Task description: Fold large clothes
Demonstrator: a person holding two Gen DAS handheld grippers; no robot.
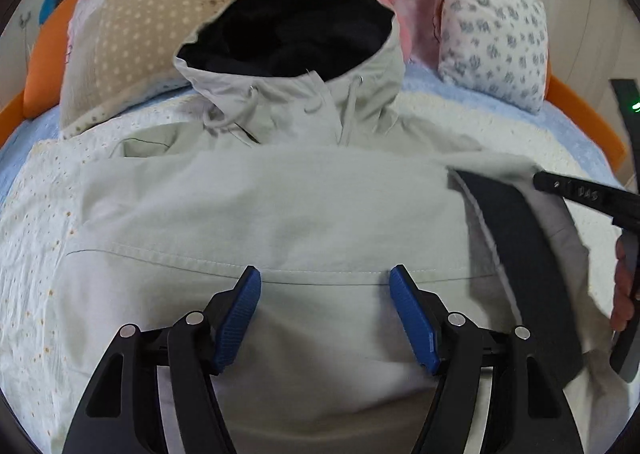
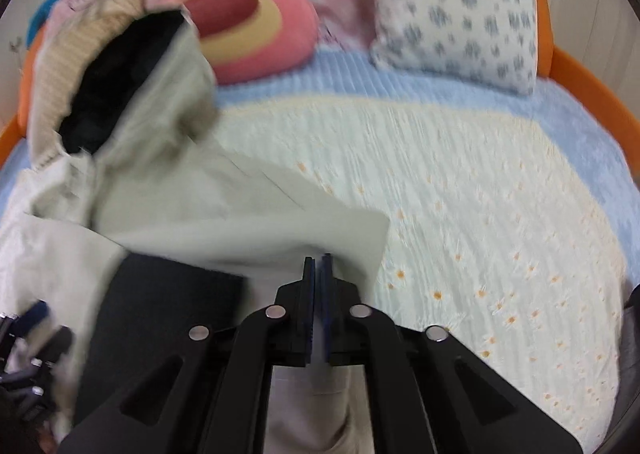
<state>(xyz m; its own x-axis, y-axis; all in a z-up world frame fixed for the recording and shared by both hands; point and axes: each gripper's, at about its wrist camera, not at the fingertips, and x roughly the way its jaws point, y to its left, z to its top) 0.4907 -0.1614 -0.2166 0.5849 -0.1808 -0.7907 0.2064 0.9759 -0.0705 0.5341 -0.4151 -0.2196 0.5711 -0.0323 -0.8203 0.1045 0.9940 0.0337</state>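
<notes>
Blue-padded left gripper [image 1: 325, 278] hangs open above the pale jacket [image 1: 248, 213], while the right gripper [image 2: 319, 262] pinches its fabric.

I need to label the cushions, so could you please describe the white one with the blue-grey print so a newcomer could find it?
Look to the head of the bed, beyond the jacket's hood. The printed pillow stands at the right end, against the orange frame; it alone is white with small blue-grey motifs.

Your jacket [image 1: 248, 213] is matt pale woven cloth with a dark fleecy lining. Gripper pads [image 1: 240, 318] are ribbed blue plastic on matt black plastic arms with shiny metal pins. The bedspread [image 2: 460, 181] is crinkled embroidered cotton.
</notes>
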